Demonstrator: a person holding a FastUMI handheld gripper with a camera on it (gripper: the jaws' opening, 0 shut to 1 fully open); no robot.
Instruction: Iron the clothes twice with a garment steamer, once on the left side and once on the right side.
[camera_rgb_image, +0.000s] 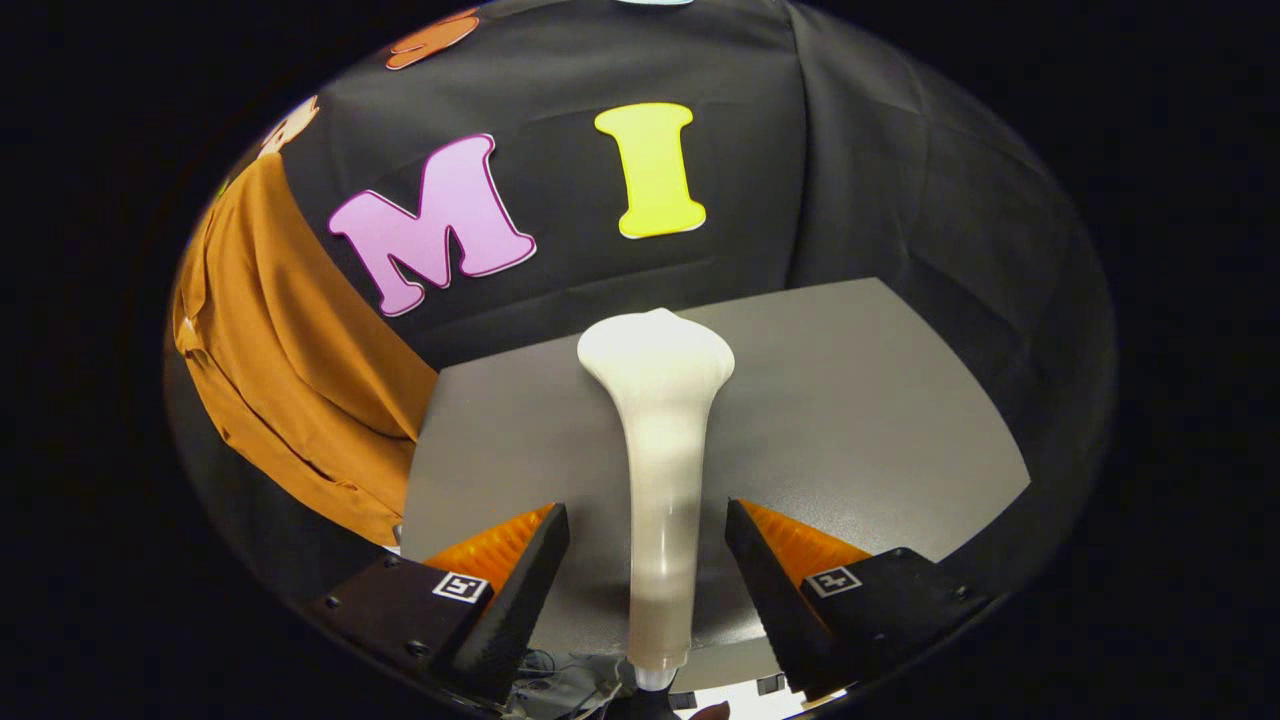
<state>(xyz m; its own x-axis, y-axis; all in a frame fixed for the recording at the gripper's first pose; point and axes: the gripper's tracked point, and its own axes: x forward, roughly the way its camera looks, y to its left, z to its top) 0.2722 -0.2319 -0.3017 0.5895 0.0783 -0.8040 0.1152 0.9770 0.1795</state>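
A white garment steamer (657, 372) lies on the grey table (860, 400), its wide head pointing away from me and its slim handle running back between my fingers. My gripper (647, 508) is open, one finger on each side of the handle, with a small gap left on both sides. An orange garment (290, 370) hangs against the black wall to the left of the table, its lower hem falling below the table's left edge. The steamer's near end reaches past the table's front edge, where a cord seems to begin.
The grey tabletop spreads bare to the right and left of the steamer. Black cloth walls close in behind and to the right. Some cables and grey clutter (570, 690) lie below the table's front edge, under my left finger.
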